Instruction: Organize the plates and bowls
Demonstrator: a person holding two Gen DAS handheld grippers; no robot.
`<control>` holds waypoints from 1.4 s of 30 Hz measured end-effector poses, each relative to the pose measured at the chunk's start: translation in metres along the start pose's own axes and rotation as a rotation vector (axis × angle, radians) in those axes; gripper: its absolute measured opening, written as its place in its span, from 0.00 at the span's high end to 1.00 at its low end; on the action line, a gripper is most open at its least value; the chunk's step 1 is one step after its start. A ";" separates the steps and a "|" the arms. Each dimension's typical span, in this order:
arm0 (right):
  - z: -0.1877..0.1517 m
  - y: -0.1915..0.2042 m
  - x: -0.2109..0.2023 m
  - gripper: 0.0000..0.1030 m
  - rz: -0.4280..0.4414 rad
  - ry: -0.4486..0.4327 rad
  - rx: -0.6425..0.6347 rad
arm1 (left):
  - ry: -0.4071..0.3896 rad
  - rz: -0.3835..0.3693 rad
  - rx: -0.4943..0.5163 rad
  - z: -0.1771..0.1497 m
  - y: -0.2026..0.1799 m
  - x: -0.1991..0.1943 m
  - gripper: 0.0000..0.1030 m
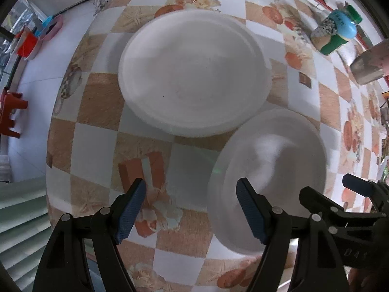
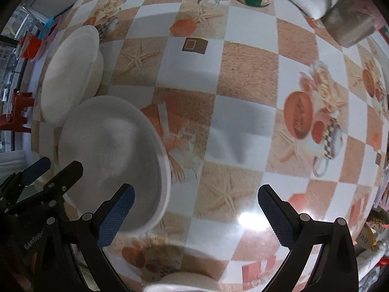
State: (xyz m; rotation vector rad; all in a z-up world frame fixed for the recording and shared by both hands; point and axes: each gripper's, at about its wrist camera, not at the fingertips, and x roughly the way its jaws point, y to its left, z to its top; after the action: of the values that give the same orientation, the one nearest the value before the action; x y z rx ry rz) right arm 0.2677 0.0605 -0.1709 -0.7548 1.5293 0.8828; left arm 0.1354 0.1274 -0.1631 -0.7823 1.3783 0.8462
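A stack of white plates [image 1: 194, 73] lies on the checkered tablecloth, at the far left in the right wrist view [image 2: 70, 73]. A white bowl [image 1: 272, 165] stands just beside the stack, on the near side [image 2: 109, 155]. My left gripper [image 1: 192, 209] points down, open, with only tablecloth between its fingers. Its right finger [image 1: 250, 211] hangs over the bowl's left rim. My right gripper [image 2: 195, 216] is open too, and its left finger [image 2: 116, 216] hangs over the bowl's other side. Each gripper shows in the other's view [image 1: 338, 192] [image 2: 53, 170].
A green can [image 1: 333, 36] and a metal cup [image 1: 367, 68] stand at the far right of the table. Another white rim [image 2: 180, 284] shows at the bottom of the right wrist view. Red stools [image 1: 12, 112] stand on the floor beyond the table's left edge.
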 end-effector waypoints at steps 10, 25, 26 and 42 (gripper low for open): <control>0.008 0.011 0.017 0.55 0.020 -0.002 -0.007 | 0.053 -0.068 -0.010 0.004 -0.003 0.017 0.47; -0.040 0.043 0.040 0.79 0.079 0.052 -0.054 | 0.052 -0.049 0.163 -0.046 -0.032 0.016 0.80; -0.047 0.048 0.042 0.79 0.078 0.058 -0.066 | 0.056 -0.049 0.161 -0.053 -0.030 0.016 0.80; -0.112 0.101 0.055 0.79 0.082 0.089 -0.148 | 0.069 -0.051 0.102 -0.126 0.001 0.002 0.79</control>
State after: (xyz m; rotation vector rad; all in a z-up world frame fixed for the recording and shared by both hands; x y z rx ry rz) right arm 0.1173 0.0163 -0.2066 -0.8522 1.5947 1.0447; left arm 0.0722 0.0186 -0.1706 -0.7702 1.4453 0.7095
